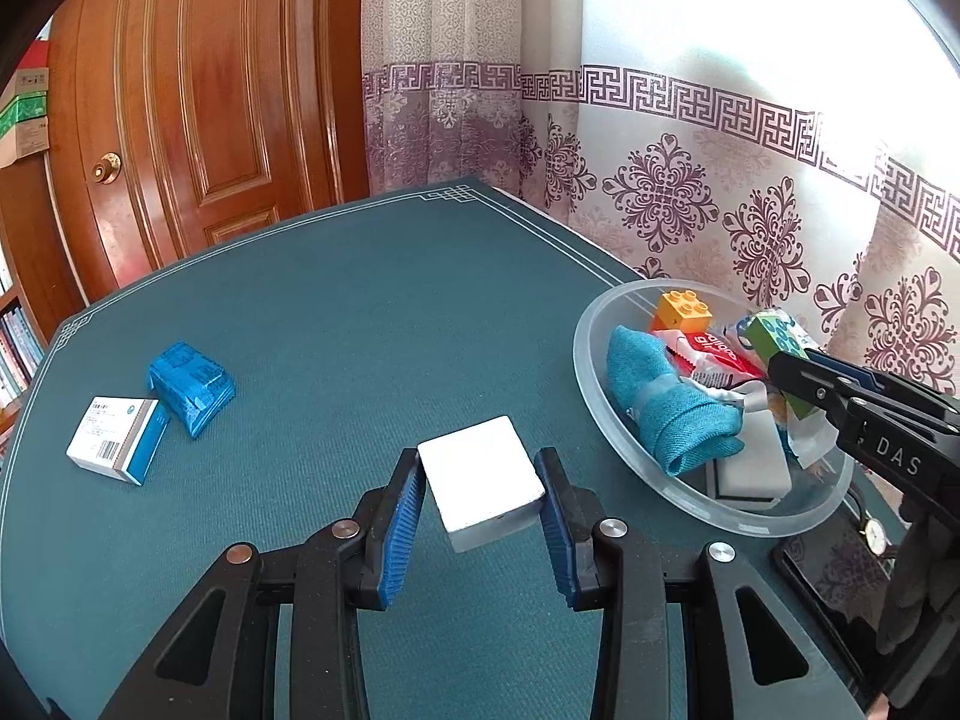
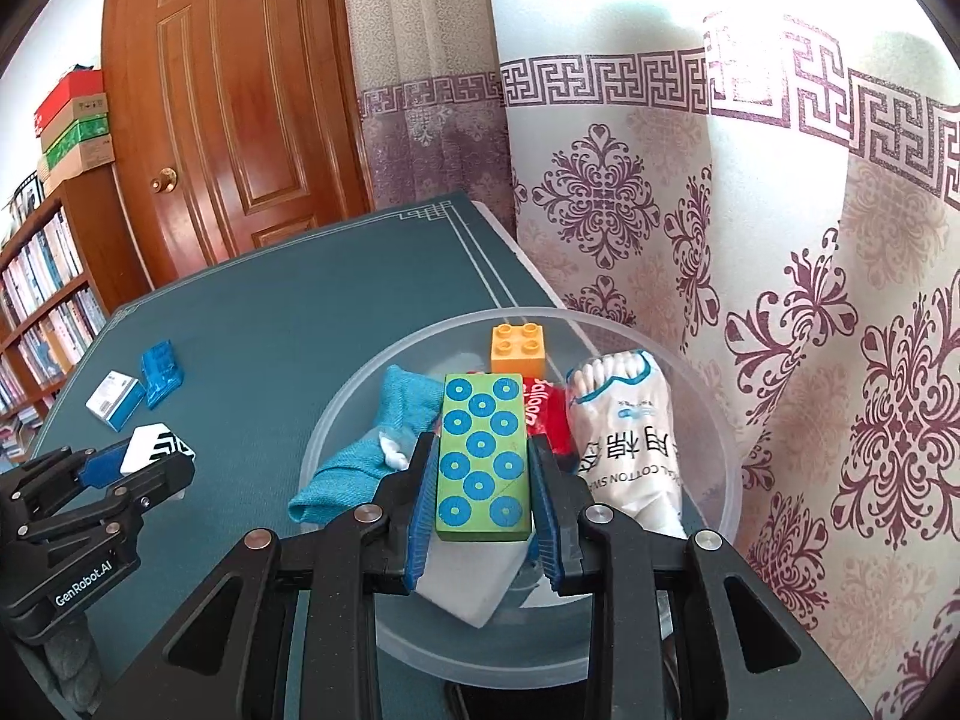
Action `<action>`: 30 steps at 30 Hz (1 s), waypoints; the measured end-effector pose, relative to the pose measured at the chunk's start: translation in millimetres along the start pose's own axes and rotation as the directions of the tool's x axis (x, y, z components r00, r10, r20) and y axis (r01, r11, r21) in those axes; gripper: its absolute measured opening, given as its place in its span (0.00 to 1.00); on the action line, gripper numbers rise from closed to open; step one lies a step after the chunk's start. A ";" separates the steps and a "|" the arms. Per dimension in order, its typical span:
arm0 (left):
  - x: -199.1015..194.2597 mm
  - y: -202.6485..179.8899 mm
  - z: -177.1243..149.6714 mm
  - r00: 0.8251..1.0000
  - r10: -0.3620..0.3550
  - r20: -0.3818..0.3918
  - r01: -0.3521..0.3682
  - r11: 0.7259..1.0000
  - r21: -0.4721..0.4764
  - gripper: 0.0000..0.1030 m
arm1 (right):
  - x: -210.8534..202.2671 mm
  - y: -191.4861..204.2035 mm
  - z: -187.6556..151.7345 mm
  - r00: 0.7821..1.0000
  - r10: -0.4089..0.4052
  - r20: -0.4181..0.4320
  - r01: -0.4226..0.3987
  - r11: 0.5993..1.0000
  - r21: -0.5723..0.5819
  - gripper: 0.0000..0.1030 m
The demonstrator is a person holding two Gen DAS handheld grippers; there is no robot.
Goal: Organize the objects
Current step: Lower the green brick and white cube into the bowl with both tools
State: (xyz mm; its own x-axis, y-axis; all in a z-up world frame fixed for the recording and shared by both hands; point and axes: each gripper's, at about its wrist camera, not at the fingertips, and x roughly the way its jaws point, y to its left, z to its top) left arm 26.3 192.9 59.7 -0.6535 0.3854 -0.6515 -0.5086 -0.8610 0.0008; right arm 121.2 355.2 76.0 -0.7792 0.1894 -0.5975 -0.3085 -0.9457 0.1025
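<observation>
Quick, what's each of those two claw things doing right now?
Left gripper: closed on the white box.
Right gripper: closed on the green block, over the bowl.

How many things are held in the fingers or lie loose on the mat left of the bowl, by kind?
Boxes: 2 (white box in the left fingers; white-and-blue box on the mat)
Packets: 1 (blue packet on the mat)
Blocks: 1 (green dotted block in the right fingers)
Total: 4
</observation>
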 end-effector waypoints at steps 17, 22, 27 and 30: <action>14.5 -47.0 36.1 0.992 -0.122 -0.014 0.123 0.992 0.023 0.39 | -13.1 -26.0 -6.5 0.999 0.050 0.018 -0.050 0.999 0.012 0.33; 21.5 -64.2 45.7 0.985 -0.173 -0.023 0.174 0.984 0.027 0.39 | -14.5 -32.4 -3.5 0.998 0.054 0.029 -0.055 0.998 0.036 0.33; 31.1 -80.5 53.0 0.974 -0.225 -0.035 0.226 0.974 0.036 0.39 | -19.0 -35.9 -0.3 0.997 0.059 0.045 -0.061 0.997 0.048 0.35; 36.0 -86.7 57.1 0.969 -0.245 -0.034 0.246 0.969 0.032 0.40 | -22.3 -39.1 0.9 0.997 0.048 0.060 -0.051 0.997 0.058 0.35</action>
State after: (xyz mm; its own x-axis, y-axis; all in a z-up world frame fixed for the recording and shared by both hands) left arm 14.8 300.3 79.5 -0.4900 0.5729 -0.6570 -0.6714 -0.7287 -0.1348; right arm 150.1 388.1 86.0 -0.8243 0.1592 -0.5433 -0.2991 -0.9373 0.1790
